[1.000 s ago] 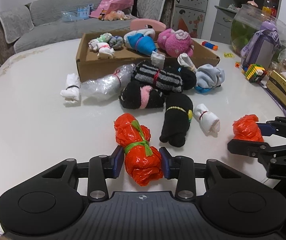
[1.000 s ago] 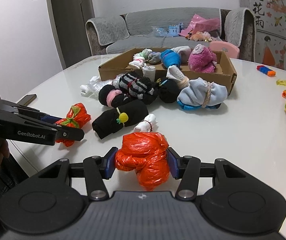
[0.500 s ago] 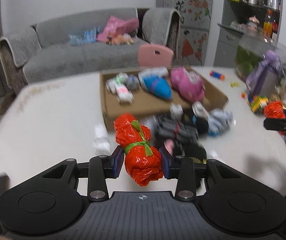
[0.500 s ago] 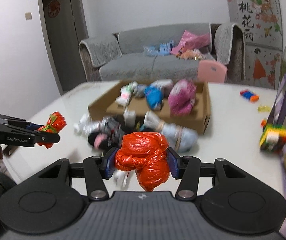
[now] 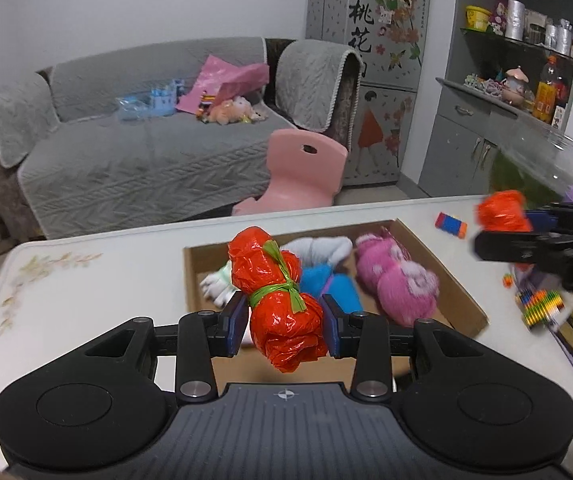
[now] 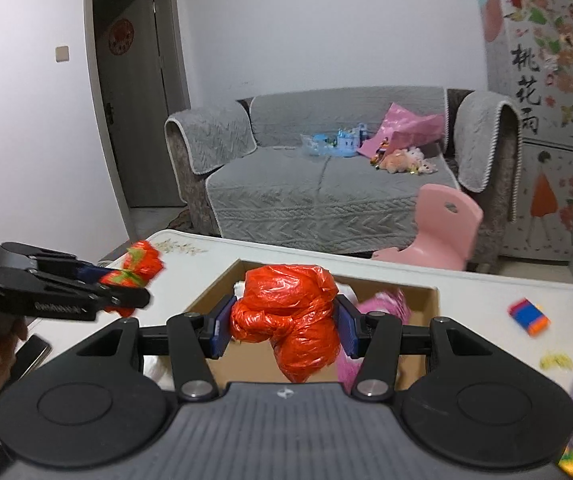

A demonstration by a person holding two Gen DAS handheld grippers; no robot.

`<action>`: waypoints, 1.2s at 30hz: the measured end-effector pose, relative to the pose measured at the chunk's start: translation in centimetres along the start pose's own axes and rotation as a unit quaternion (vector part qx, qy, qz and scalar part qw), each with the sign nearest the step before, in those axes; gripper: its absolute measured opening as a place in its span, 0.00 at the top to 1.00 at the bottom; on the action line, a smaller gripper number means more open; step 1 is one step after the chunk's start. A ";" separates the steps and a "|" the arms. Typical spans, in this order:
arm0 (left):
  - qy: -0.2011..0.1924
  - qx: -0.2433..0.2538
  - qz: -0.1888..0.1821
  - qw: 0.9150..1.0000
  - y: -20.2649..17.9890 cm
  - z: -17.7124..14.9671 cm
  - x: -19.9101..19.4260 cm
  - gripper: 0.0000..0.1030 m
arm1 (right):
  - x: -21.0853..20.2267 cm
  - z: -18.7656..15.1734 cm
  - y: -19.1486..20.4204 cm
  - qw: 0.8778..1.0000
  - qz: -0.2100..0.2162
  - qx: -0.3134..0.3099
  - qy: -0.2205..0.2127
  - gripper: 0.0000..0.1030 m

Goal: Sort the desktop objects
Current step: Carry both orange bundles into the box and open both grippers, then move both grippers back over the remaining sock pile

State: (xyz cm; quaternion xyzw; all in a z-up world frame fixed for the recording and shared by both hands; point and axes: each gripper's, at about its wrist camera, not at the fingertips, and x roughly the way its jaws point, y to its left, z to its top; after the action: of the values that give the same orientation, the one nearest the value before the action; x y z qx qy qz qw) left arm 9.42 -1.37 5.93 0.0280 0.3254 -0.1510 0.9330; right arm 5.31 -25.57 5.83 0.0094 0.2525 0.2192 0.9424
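Observation:
My left gripper (image 5: 284, 330) is shut on an orange plastic bag bundle tied with a green band (image 5: 278, 300), held in the air over the near edge of the cardboard box (image 5: 462, 300). The right gripper (image 6: 284, 330) is shut on a second orange bag bundle (image 6: 290, 316), also raised above the box (image 6: 426, 300). Each gripper shows in the other's view: the right one (image 5: 526, 232) at the right, the left one (image 6: 126, 284) at the left. Inside the box lie a pink plush roll (image 5: 394, 276), a blue roll (image 5: 326, 284) and a white one (image 5: 216, 284).
The white table (image 5: 86, 292) carries a small blue-and-orange block (image 5: 450, 225), a multicoloured brick piece (image 5: 538, 308) and clutter at the right edge. A phone (image 6: 32, 356) lies at the table's left edge. Beyond stand a pink chair (image 5: 302, 176) and a grey sofa (image 5: 146, 152).
Both grippers rose and moved forward with their orange bundles, from low over the table to above the box. The pile of sock rolls has dropped out of sight below.

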 end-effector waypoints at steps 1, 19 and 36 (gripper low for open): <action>0.002 0.002 0.000 1.000 0.1 0.4 1.1 0.56 | 1.3 0.5 0.0 1.000 -0.002 -0.001 0.006 0.54; 0.069 0.003 -0.024 0.997 0.9 -1.1 13.8 0.56 | 15.1 -1.0 -1.4 0.990 -0.055 -0.036 0.124 0.53; 0.032 0.015 -0.020 0.999 1.4 -1.9 8.3 0.16 | 11.3 -0.3 -1.2 0.993 -0.060 -0.043 0.088 0.28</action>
State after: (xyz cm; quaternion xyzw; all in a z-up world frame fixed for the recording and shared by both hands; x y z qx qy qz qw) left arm 14.87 -1.92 -0.74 0.0402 0.3536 -0.1739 0.9182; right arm 14.43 -21.91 0.04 -0.0655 0.3248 0.1729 0.9276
